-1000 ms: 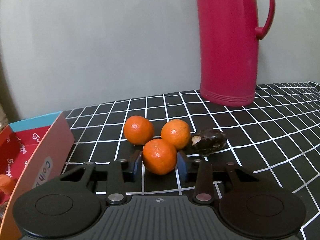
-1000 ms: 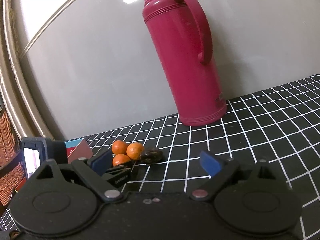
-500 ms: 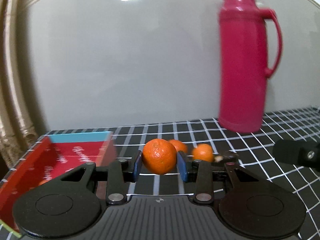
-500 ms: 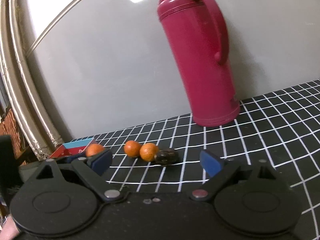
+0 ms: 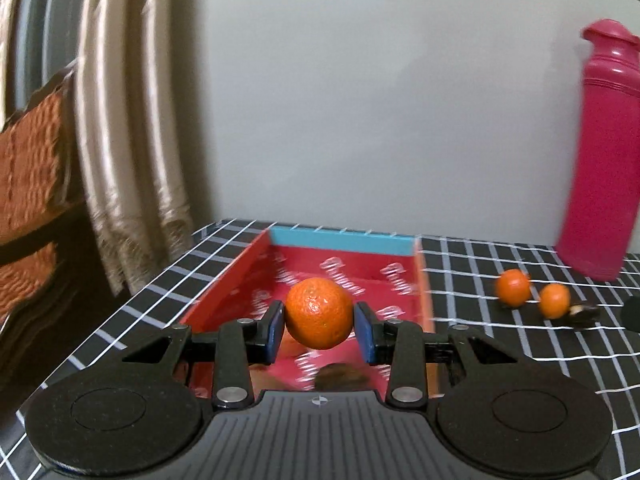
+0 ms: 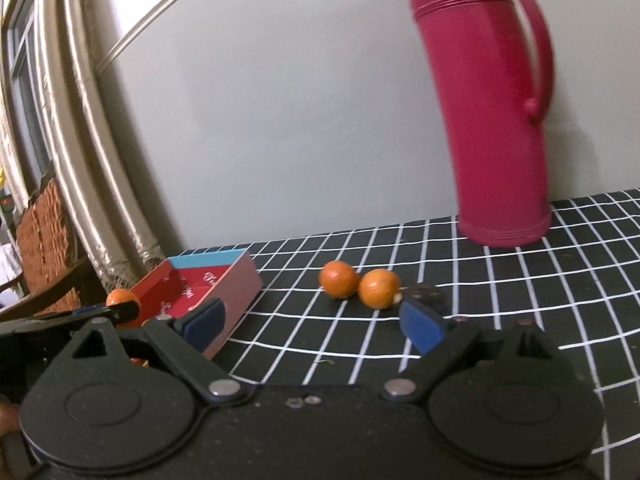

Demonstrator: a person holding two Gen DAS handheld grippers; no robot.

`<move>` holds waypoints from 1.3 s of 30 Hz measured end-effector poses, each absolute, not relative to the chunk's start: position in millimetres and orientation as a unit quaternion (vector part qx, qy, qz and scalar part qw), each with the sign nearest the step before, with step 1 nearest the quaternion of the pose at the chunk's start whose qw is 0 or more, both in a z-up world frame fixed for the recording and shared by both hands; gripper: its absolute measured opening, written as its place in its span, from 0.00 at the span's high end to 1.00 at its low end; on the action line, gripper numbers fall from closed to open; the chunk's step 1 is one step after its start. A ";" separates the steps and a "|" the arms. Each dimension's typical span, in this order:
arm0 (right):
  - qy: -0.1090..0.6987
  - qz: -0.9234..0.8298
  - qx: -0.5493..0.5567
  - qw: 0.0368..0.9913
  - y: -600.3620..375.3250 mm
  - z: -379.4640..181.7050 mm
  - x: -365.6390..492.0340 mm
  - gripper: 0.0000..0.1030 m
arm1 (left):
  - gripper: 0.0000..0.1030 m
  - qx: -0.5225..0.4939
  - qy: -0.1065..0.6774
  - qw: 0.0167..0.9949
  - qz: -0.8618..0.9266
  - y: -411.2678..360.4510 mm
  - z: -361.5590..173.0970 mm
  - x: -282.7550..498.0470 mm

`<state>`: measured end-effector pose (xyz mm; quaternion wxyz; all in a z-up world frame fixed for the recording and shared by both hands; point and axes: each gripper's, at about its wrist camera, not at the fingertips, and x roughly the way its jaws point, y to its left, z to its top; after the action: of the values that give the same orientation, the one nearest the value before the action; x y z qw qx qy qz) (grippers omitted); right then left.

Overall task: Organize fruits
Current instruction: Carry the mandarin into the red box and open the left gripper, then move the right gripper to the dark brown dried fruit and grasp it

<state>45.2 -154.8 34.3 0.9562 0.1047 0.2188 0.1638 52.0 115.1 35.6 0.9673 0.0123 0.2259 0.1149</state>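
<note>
My left gripper (image 5: 319,330) is shut on an orange tangerine (image 5: 319,313) and holds it in the air over the red box (image 5: 248,264) with a blue end wall. A dark fruit (image 5: 340,376) lies in the box below it. Two tangerines (image 5: 513,287) (image 5: 554,300) and a dark fruit (image 5: 584,314) lie on the checked cloth to the right. In the right wrist view my right gripper (image 6: 316,322) is open and empty, near the two tangerines (image 6: 339,279) (image 6: 378,289). The left gripper with its tangerine (image 6: 122,300) shows at the left, by the red box (image 6: 236,284).
A tall magenta thermos (image 6: 492,120) stands at the back right on the black-and-white checked tablecloth (image 6: 520,280); it also shows in the left wrist view (image 5: 600,160). A beige curtain (image 5: 120,140) and a woven chair (image 5: 32,168) are off the table's left edge. A grey wall is behind.
My left gripper lifted the tangerine off the cloth and carried it left, over the red box. The right gripper has come closer to the two tangerines on the cloth and stayed open.
</note>
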 end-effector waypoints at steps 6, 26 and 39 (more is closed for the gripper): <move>0.225 0.179 0.098 0.953 -132.4 33.3 47.8 0.09 | 0.63 -0.014 0.254 0.958 0.131 144.3 25.6 57.7; 0.244 0.197 0.076 0.947 -83.6 24.9 69.1 0.09 | 0.56 -0.022 0.265 0.952 0.153 168.8 17.3 51.2; 0.240 0.103 0.048 0.964 -116.8 18.0 91.2 0.09 | 0.55 0.005 0.245 0.964 0.108 126.7 26.3 52.3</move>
<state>91.2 -116.8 18.0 0.9641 0.0482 0.2399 0.1035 52.3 126.7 26.3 0.9636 0.0051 0.2446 0.1077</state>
